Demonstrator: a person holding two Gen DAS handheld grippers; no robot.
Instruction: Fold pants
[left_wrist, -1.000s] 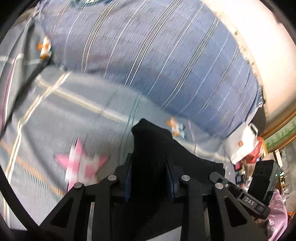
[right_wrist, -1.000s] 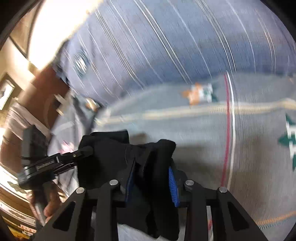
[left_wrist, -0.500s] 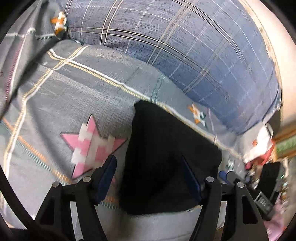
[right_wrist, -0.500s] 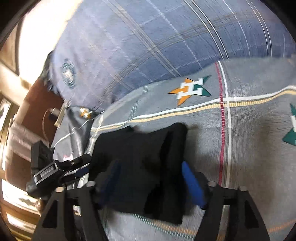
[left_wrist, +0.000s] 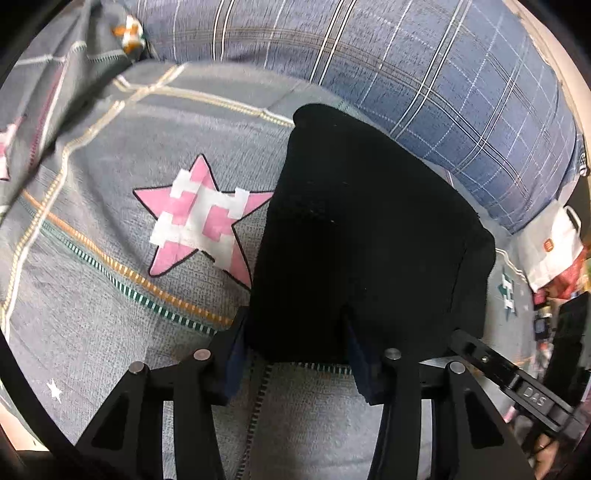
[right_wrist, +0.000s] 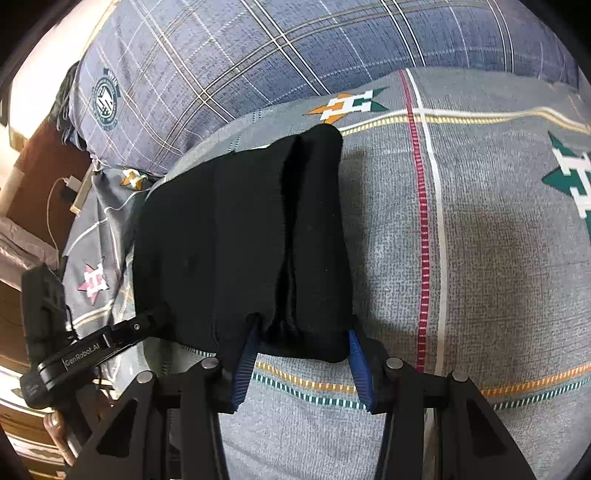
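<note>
In the left wrist view we are looking down at the black pants (left_wrist: 369, 236), now folded into a compact rectangle lying flat on the grey bedspread (left_wrist: 92, 325), just beside its pink star patch (left_wrist: 201, 218) and below the blue plaid pillow (left_wrist: 424, 66) along the bed's far edge. A second ago we were carrying a bunched fold of this cloth up in the air; half a second ago we were letting it go with the fingers spread wide. Now our left gripper (left_wrist: 295, 354) has come down to the near edge of the stack and its jaws have just been closing, with the near left corner of the pants between them. We cannot tell whether the pads are already pressing the cloth.

In the right wrist view we are seeing the same stack (right_wrist: 243, 243) from the other side, its layered edge showing as a dark seam down the middle, near the orange and green star (right_wrist: 347, 105). Our right gripper (right_wrist: 301, 363) has likewise been closing after the release, its blue pads (right_wrist: 245, 363) bracketing the near right corner; contact is unclear.

We judge the last fold laid, and both hands are either straightening the stack or starting one more fold.
</note>
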